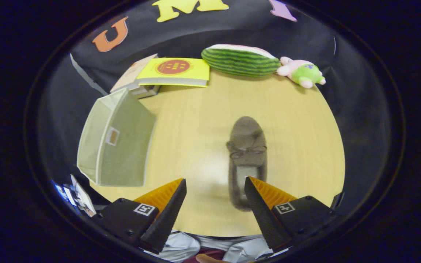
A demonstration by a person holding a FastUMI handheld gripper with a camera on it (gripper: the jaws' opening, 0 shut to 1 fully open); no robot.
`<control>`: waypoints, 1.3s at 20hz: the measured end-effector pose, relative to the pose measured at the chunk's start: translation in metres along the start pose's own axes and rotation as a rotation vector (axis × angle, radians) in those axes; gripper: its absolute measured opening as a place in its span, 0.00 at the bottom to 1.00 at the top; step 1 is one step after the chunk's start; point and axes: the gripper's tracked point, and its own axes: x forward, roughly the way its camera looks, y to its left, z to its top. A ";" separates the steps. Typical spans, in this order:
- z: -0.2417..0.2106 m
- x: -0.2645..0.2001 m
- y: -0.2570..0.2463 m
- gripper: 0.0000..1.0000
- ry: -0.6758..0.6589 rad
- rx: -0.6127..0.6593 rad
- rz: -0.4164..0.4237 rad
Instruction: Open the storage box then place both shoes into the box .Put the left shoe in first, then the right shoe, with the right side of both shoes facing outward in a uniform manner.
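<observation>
The tongs (215, 186) gape wide, the brown shoe (247, 153) just ahead by their right finger.

Brown moccasin shoe (246, 146) with a brown lace bow and grey insole, near right. Pale sage-green fabric storage box (117, 144) with a small tan label, left. Light wood-grain tabletop (196, 120). Yellow book (174, 71) bearing a red disc, far left. Green-striped watermelon plush (239, 60). Pink-and-green plush toy (302, 73), far right.
</observation>
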 end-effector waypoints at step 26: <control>0.042 -0.034 -0.008 0.06 0.011 0.059 0.033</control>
